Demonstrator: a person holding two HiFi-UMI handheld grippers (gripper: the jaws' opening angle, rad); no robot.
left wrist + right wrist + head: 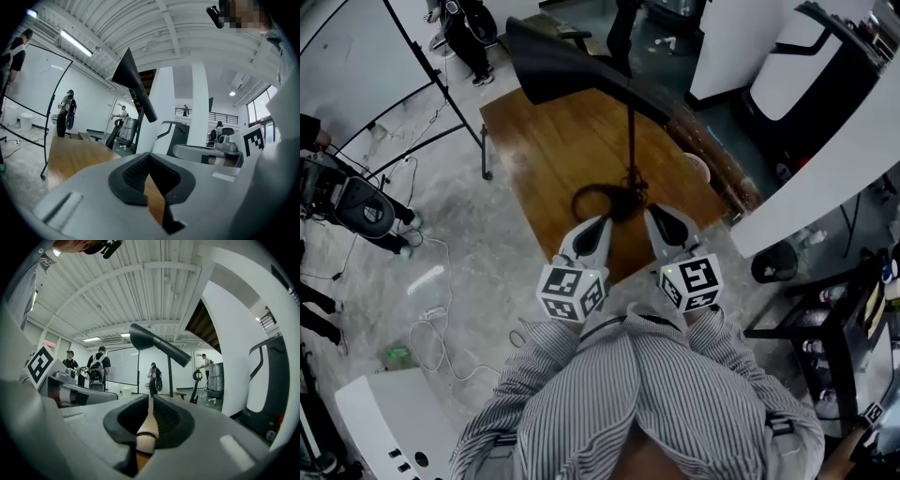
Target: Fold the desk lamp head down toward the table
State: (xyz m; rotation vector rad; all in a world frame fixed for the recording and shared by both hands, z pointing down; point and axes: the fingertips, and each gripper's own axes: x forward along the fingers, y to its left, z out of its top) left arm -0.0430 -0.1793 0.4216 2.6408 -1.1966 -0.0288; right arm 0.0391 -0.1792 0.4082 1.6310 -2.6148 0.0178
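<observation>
A black desk lamp stands on the wooden table (553, 141). Its round base (609, 202) sits near the table's front edge, and a thin stem (631, 131) rises to the long cone-shaped head (553, 66), which is raised and points up-left. My left gripper (602, 223) hovers just left of the base, jaws shut, nothing in them. My right gripper (654, 214) is just right of the base, jaws parted by a narrow slit with nothing between. The lamp head (133, 82) shows above in the left gripper view, and the lamp head (154, 341) ahead in the right gripper view. Neither gripper touches the lamp.
A whiteboard on a black stand (356, 56) is to the left, its leg (486, 150) by the table corner. Cables (431, 309) lie on the floor. A white partition (825, 178) and a dark cart (844, 319) stand at the right. People (469, 33) stand at the back.
</observation>
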